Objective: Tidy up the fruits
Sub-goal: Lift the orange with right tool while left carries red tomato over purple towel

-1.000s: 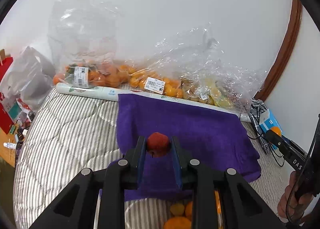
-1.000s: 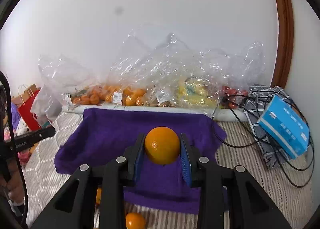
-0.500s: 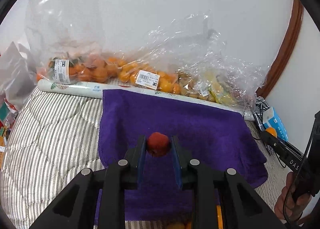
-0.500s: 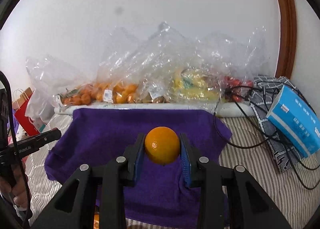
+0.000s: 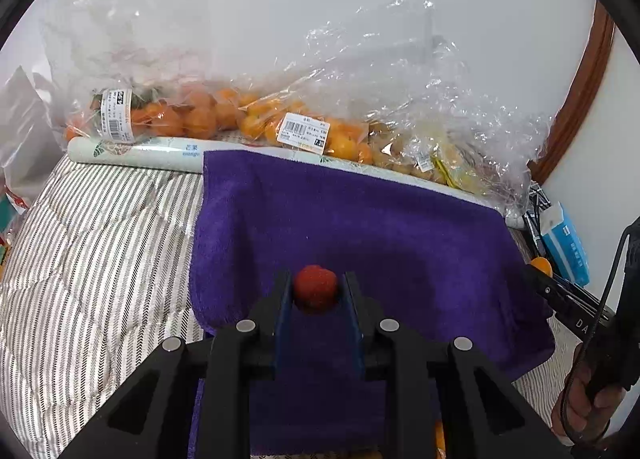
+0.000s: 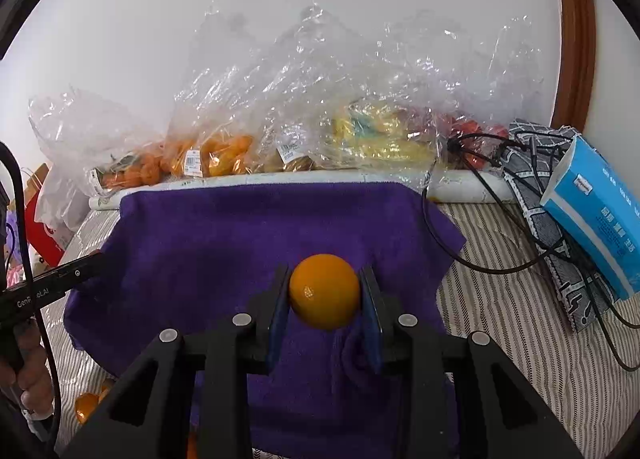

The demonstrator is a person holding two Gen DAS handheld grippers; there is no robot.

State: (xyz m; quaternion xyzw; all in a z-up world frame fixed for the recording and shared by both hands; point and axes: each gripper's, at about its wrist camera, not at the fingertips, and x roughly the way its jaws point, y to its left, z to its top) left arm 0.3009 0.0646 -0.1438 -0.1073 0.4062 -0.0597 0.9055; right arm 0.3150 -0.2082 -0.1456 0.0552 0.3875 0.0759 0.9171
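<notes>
Sitting clamped inside left gripper (image 5: 316,295): red fruit (image 5: 315,287); right gripper (image 6: 325,295): orange (image 6: 324,291).

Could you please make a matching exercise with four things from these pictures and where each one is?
Things:
1. red fruit
2. orange fruit
3. blue box
4. purple towel

Places:
a. spread on the striped bedding
b. in the right tongs
c. at the right, on the patterned cloth
d. in the left tongs

Pairs: 1-d, 2-b, 3-c, 4-a

Bright, even light; sharp centre, fisheye-bent edges, black corners.
</notes>
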